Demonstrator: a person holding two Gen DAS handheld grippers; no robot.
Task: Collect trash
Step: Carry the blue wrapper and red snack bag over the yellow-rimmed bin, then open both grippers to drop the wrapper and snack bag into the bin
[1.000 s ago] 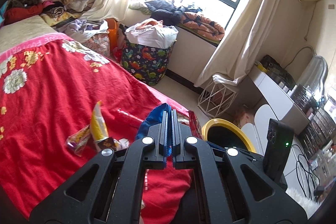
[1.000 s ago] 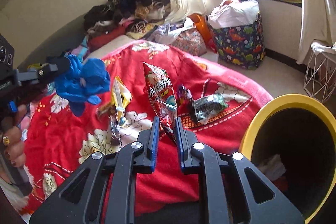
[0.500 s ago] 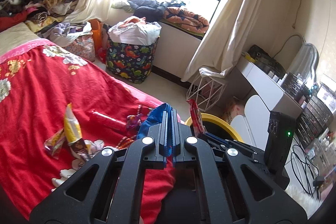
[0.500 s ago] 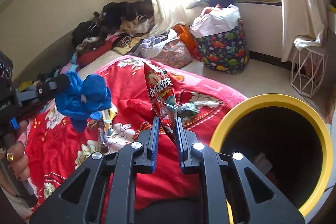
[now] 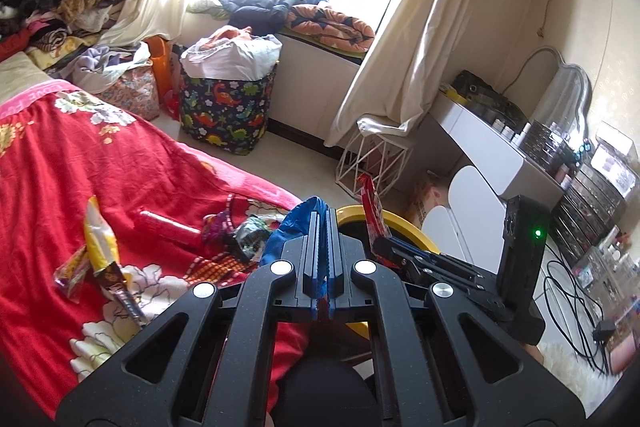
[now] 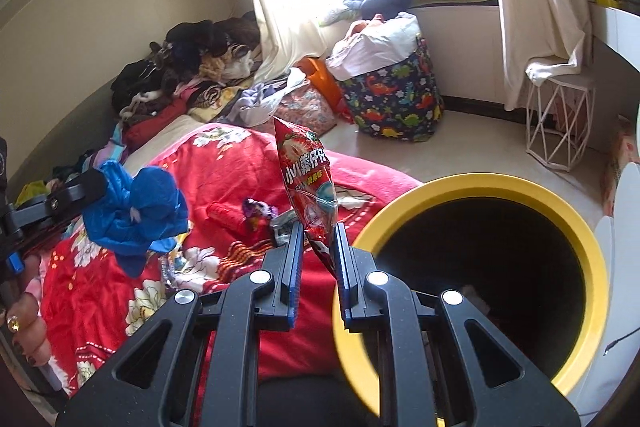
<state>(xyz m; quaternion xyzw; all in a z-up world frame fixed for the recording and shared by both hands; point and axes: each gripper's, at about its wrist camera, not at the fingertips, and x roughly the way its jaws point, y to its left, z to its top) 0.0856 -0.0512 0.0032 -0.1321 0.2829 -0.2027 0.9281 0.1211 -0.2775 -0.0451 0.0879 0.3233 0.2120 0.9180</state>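
Note:
My left gripper (image 5: pixel 323 223) is shut on a crumpled blue plastic bag (image 5: pixel 289 231), which also shows in the right wrist view (image 6: pixel 136 211), held above the red bedspread. My right gripper (image 6: pixel 317 235) is shut on a red snack packet (image 6: pixel 306 179) that stands upright just left of the yellow-rimmed bin (image 6: pixel 472 187). The bin's rim (image 5: pixel 394 223) and the packet (image 5: pixel 370 205) also show in the left wrist view. More wrappers lie on the bed: a yellow one (image 5: pixel 98 239), a purple one (image 6: pixel 258 211) and a silver-green one (image 5: pixel 250 237).
The red floral bedspread (image 5: pixel 80 167) fills the left. A dinosaur-print laundry basket (image 5: pixel 226 107), a white wire stand (image 5: pixel 374 163) and a white desk (image 5: pixel 492 151) stand on the floor beyond. Clothes are piled by the wall (image 6: pixel 188 67).
Both grippers have swung right toward the bin with their loads. The bin now sits closer and larger in the right wrist view, and the packet stands beside its rim.

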